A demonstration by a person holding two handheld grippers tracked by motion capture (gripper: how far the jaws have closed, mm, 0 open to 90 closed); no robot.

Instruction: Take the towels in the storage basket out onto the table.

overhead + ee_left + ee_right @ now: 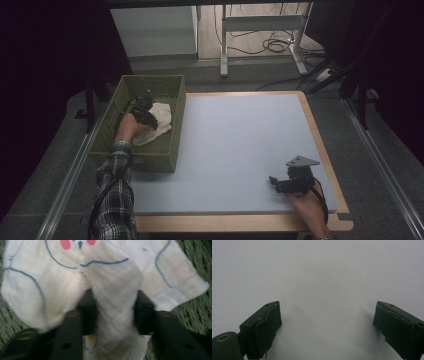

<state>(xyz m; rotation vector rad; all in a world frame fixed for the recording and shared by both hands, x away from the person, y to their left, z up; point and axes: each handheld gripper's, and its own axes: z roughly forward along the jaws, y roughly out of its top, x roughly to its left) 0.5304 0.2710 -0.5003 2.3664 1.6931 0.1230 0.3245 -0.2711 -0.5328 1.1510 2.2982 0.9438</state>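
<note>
Left forearm in a checked sleeve (pixel 114 200) stretched forward from the near edge of the bench (pixel 240 150), over the rim of a green woven basket (pixel 167 120) standing at the bench's far left corner. Left hand (pixel 131 129) bent down at the wrist inside the basket, carrying the left gripper (pixel 146 114) nose-down onto a white cloth (pixel 160 117). Seen in the left gripper view: left gripper (pixel 113 312) pinched on a raised fold of the cloth (pixel 115 302), one black pad pressing each side of the bunched ridge, the rest of the cloth spread flat on the basket floor (pixel 195 317) to either side. Blue outline drawing and pink spots printed on the cloth near the top of that view. Jaws partly closed, narrowed onto the fold, not fully together.

Right hand (pixel 307 202) resting low at the near right corner of the bench, wrist coming in from the bottom edge, holding the right gripper (pixel 278 183) roughly level and pointing left across the bench top. Grey three-cornered plate (pixel 301 161) on top of it. In the right gripper view: right gripper (pixel 325 320) spread wide, nothing between the pads, bare pale bench surface (pixel 324 277) ahead. Right gripper well apart from the basket and the cloth.
</note>
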